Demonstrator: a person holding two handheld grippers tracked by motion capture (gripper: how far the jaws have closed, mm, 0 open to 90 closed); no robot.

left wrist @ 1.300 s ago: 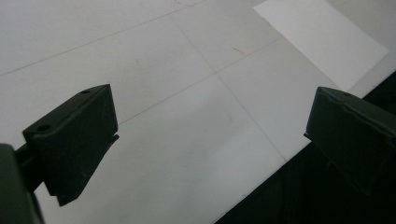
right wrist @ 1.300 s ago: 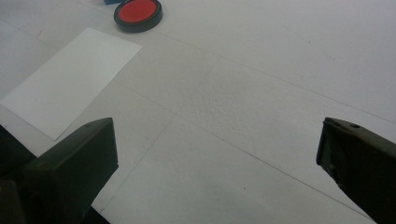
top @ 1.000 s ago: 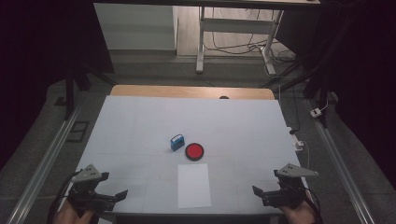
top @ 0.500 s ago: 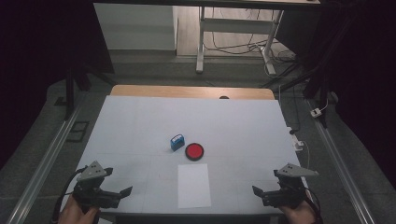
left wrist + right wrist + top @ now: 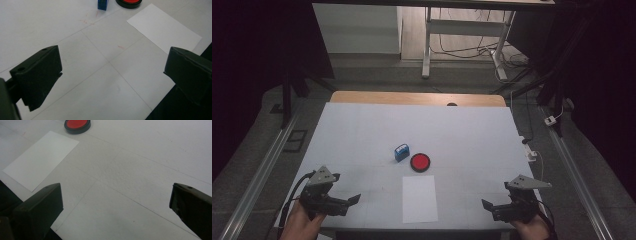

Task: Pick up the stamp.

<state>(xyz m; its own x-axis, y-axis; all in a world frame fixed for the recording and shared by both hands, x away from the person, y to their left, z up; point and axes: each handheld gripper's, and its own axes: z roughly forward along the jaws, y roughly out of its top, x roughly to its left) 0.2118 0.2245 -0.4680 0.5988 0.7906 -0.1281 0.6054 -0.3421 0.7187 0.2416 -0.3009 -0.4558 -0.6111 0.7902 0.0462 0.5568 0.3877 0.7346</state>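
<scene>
left gripper [image 5: 343, 204] hovering left of paper [image 5: 419, 198], jaws spread, holding nothing | right gripper [image 5: 493, 208] hovering right of paper, jaws spread, empty | stamp [image 5: 401, 152] and red pad [image 5: 420, 162] sitting just beyond paper, stamp cut off in left gripper view [image 5: 102, 4]

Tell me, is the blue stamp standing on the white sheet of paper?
No, the blue stamp stands on the bare table, apart from the white paper and beside the red ink pad.

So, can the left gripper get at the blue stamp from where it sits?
Probably yes. The left gripper is open and holds nothing, and only bare white table lies between it and the blue stamp; the red ink pad sits off to the stamp's far side.
</scene>
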